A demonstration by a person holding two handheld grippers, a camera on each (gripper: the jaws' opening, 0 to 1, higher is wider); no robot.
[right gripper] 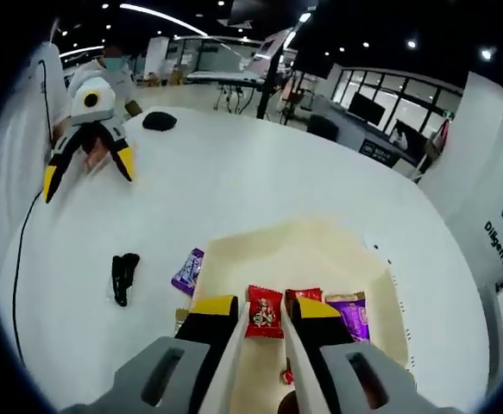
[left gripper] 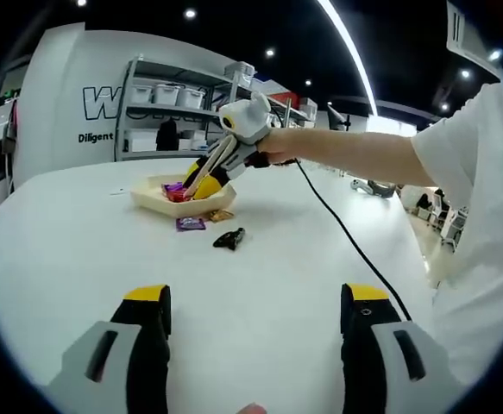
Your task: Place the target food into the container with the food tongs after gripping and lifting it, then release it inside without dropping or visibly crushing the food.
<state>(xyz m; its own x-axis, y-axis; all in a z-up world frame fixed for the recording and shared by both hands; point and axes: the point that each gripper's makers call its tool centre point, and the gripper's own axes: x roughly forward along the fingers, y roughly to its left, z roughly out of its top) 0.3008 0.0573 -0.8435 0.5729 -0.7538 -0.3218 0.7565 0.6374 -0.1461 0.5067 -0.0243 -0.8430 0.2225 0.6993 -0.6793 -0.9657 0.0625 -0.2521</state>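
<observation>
A broad white table [left gripper: 78, 259] carries a shallow beige tray [right gripper: 320, 259] at the lower centre of the right gripper view. Left of the tray lie a purple wrapper [right gripper: 187, 272], a black clip [right gripper: 122, 276] and, far up, a dark object [right gripper: 159, 121].

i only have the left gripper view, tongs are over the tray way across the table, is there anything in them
Observer: Yes. In the right gripper view a red candy sits between the tips of the tongs.
Operator: is it over the tray or outside it
Observer: Over the inside of the tray, well within its rim.
Operator: anything already in there
Observer: A purple candy and a second red candy lie just to the right of the tongs in that view.
</observation>
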